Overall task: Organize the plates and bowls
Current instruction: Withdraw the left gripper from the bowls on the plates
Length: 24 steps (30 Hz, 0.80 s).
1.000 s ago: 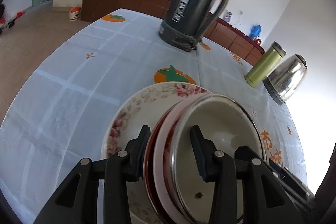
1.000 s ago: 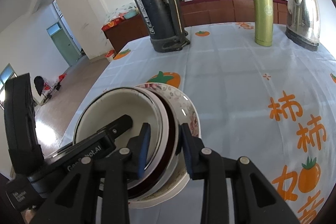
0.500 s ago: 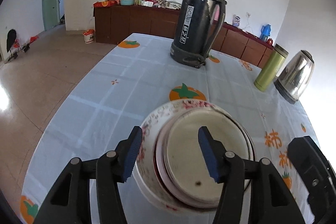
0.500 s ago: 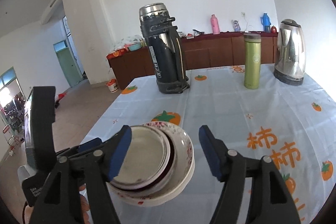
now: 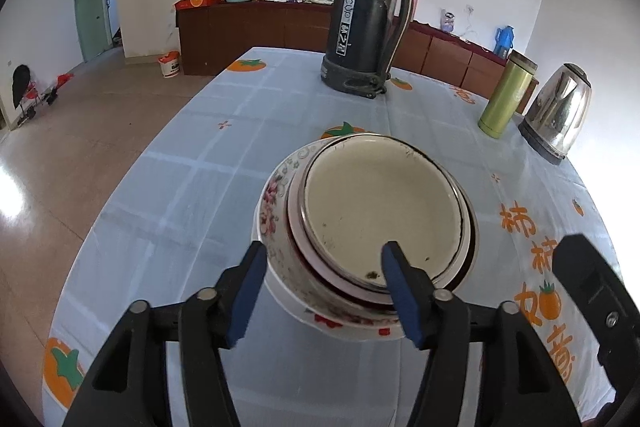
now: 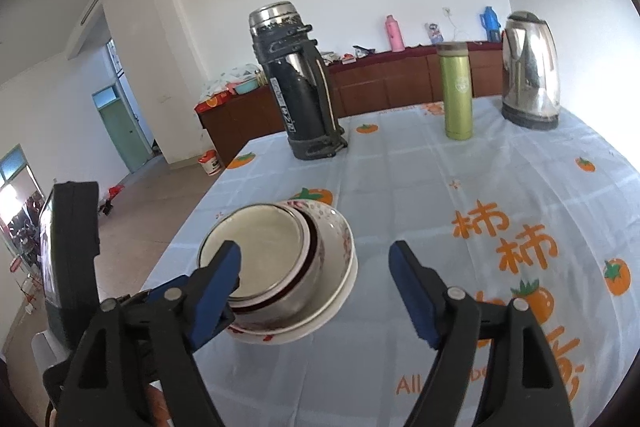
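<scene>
Enamel bowl [image 5: 380, 215] upright, mouth upward

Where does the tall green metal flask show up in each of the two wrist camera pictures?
Left wrist view: the tall green metal flask stands far right, upper half, just left of the shiny steel kettle.
Right wrist view: it stands right of centre, upper half, again left of the kettle.
Shared landmark: the big black vacuum jug, left of the flask in both.

Both grippers stand open.
The left gripper [image 5: 322, 285] and right gripper [image 6: 316, 281] have just widened, nothing pressed between them.
</scene>
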Tool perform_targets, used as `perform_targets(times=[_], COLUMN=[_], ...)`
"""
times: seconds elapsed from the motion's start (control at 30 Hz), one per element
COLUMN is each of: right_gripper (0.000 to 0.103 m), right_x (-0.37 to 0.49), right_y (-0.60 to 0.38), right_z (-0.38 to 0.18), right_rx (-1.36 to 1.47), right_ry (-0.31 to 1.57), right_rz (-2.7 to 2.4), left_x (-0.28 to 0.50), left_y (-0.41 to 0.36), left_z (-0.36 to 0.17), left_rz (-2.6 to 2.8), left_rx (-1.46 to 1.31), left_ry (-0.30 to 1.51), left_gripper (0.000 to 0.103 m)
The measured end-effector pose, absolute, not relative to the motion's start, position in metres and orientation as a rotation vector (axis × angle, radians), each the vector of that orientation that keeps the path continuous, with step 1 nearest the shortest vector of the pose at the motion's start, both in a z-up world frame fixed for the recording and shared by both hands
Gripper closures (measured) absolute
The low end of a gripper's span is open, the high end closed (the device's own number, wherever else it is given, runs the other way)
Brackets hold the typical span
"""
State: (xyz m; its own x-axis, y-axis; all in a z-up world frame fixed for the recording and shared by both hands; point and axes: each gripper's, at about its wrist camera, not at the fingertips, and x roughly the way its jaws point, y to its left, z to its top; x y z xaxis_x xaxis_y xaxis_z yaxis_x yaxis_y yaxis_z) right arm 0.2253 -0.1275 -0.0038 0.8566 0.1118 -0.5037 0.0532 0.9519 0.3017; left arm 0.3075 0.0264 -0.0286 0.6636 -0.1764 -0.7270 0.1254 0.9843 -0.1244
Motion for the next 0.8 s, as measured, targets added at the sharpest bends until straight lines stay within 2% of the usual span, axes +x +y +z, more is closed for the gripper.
perform_targets(times=[0.13, 0.2, 0.37, 0.8], right_gripper=[0.019, 0.013, 0.006, 0.002], right_x=[0.215, 0.208, 0.184, 0.123], right_y=[-0.128, -0.128, -0.127, -0.127], right_z=[-0.008, -0.007, -0.001, 0.010], right_rx=[0.321, 0.336, 0.340, 0.359], right_ry=[0.544, 0.536, 0.488, 0.421], right_rz=[0.034, 0.031, 0.024, 0.007], left_x=[0.295, 0.286, 0.263, 0.201], left_y=[0.027, 0.027, 0.030, 0.027], left_z=[-0.022, -0.018, -0.008, 0.005], left_rz=[-0.174, -0.173, -0.187, -0.183], left_rx=[-0.050, -0.027, -0.031, 0.036], left_ry=[0.793, 0.767, 0.717, 0.633], left_gripper=[0.036, 0.035, 0.027, 0.023])
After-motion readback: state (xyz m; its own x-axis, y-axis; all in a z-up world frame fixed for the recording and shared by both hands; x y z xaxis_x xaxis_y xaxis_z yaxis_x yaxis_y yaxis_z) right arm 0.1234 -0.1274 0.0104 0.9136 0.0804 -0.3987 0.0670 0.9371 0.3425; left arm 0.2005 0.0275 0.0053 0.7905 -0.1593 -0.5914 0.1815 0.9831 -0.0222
